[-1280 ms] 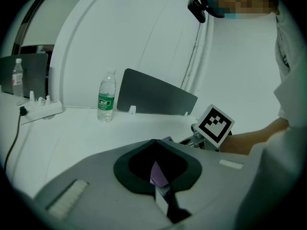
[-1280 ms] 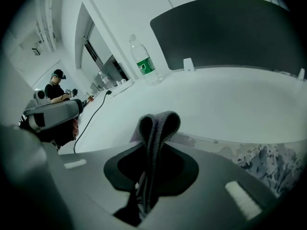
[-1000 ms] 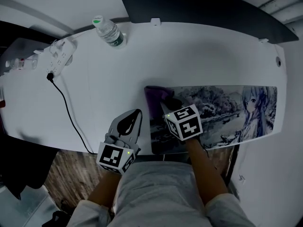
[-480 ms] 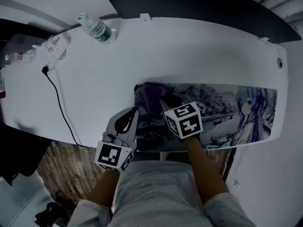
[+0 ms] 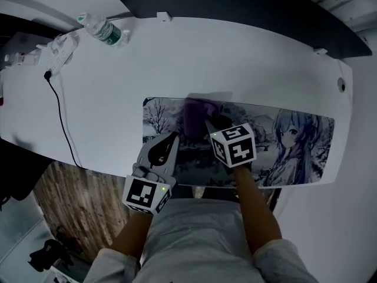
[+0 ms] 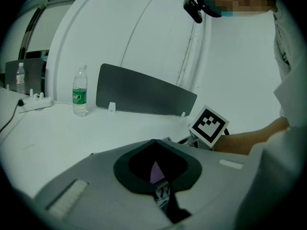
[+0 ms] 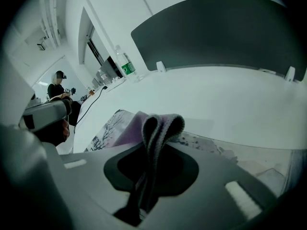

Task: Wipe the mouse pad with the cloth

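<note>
Two forearms are stretched forward over the desk's (image 5: 177,63) near edge. The right gripper (image 5: 207,123) is clamped on a fold of the purple cloth (image 5: 197,113), which lies on the left half of the pad (image 5: 294,140). The left gripper (image 5: 174,136) is held over the pad's near left part, jaws closed together on nothing; contact cannot be told. Part of the pad's near edge is hidden by both grippers.

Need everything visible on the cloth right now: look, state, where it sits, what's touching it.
The cloth is purple, soft and thick-looking, like a knit or microfibre rag. It is bunched: one fold stands pinched between the closed jaws of the right gripper, and the rest spreads flat ahead of them. It lies on the printed mouse pad, left of the pad's middle and near its far edge. No other contact shows.
</note>
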`<state>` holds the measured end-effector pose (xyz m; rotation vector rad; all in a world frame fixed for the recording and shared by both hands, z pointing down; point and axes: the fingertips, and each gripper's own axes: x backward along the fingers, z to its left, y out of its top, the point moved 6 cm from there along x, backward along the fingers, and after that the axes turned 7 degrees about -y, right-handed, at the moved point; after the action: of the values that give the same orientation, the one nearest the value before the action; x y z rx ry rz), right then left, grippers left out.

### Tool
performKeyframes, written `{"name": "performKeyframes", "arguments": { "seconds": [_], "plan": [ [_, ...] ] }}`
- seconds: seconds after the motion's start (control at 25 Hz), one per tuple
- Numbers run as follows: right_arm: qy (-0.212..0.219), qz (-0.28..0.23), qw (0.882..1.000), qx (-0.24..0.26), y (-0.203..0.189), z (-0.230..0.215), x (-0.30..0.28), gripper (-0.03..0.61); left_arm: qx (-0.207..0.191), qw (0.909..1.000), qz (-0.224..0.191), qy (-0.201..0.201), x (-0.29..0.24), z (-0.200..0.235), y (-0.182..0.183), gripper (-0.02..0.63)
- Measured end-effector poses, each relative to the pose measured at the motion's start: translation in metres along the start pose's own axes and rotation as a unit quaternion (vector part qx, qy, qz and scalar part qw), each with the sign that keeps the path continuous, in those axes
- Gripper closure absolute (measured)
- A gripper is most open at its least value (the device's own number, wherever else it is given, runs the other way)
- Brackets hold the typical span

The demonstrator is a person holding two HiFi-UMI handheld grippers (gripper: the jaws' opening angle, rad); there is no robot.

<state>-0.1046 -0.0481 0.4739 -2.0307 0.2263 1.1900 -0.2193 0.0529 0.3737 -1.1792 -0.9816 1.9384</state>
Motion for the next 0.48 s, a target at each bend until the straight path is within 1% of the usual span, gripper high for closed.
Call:
{"name": "performKeyframes", "arguments": {
  "seconds": [0.24,0.48],
  "plan": [
    [-0.005,0.004,1.0,-0.004,-0.016,-0.041,0.022,0.529,-0.001,1.0,0.004,0.001,-0.028,-0.035,0.006,0.595],
    [-0.01,0.001,1.0,-0.012,-0.032,-0.086,0.048,0.529,-0.01,0.9998,0.008,-0.016,-0.063,-0.076,0.005,0.595]
  ]
}}
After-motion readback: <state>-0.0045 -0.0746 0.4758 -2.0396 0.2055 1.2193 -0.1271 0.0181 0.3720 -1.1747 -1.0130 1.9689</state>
